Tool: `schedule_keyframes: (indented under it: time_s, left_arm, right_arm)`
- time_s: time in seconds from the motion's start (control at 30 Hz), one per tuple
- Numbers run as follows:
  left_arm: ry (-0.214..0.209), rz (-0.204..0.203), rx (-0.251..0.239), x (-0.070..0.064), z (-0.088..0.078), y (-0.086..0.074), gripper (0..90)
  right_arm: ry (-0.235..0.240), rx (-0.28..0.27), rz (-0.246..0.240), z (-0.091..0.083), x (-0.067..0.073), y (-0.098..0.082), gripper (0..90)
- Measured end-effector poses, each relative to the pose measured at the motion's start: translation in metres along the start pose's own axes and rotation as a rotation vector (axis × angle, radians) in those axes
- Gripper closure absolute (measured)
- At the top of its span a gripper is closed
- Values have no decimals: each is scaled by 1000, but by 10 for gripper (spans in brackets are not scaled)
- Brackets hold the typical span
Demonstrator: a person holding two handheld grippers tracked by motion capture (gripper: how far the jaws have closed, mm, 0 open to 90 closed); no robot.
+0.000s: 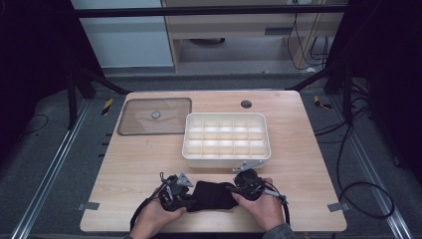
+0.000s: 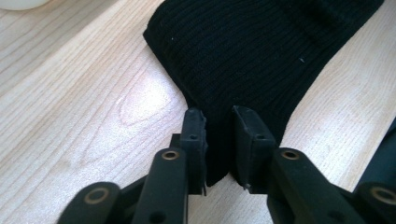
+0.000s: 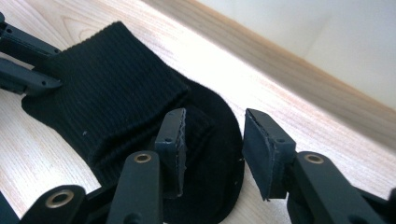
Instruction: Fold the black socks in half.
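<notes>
A clear flat lid point(image 1: 155, 116) with a small round knob lies on the tabletop point(image 1: 129, 164), up and to the left of the black sock point(image 1: 213, 195). The lid is a rectangle with round corners.

The left tongs point(image 2: 219, 135) hold the left end of the sock. Their two black pads point(image 2: 194, 135) pinch the narrow tip of the cloth. The sock is soft and knitted, with thin ribs running along it. It lies flat near the front edge of the tabletop, between the two hands.

The right tongs point(image 3: 212, 149) sit at the right end of the sock. One pad point(image 3: 170, 140) presses down on the cloth. The other pad is off to the side above bare wood, so these tongs stand apart with a gap.

A white plastic tray point(image 1: 226, 158) sits just behind the sock. It has many small square boxes inside.

The tabletop is pale wood with wavy grain. Around it the floor point(image 1: 50, 149) is grey, with metal rails and black cables.
</notes>
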State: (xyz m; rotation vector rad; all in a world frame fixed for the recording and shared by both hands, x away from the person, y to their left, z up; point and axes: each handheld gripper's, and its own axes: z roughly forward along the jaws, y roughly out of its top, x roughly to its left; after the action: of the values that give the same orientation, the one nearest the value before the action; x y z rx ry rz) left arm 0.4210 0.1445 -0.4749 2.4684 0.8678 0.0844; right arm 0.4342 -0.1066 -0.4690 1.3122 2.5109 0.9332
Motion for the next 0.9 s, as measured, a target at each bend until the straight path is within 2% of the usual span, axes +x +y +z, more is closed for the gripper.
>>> schedule_keyframes:
  time_s: [0.2,0.3,0.6,0.9]
  left_arm:
    - [-2,4,-2,1,-1,0,807]
    - [-1,4,-5,2,-1,0,825]
    - [18,8,-17,3,-3,2,832]
    - [30,15,-37,4,-10,5,834]
  right_arm:
    - [13,24,2,5,1,-4,598]
    - [29,31,0,6,1,-7,648]
    - [53,40,4,7,2,-9,758]
    - [56,38,-3,6,4,-9,786]
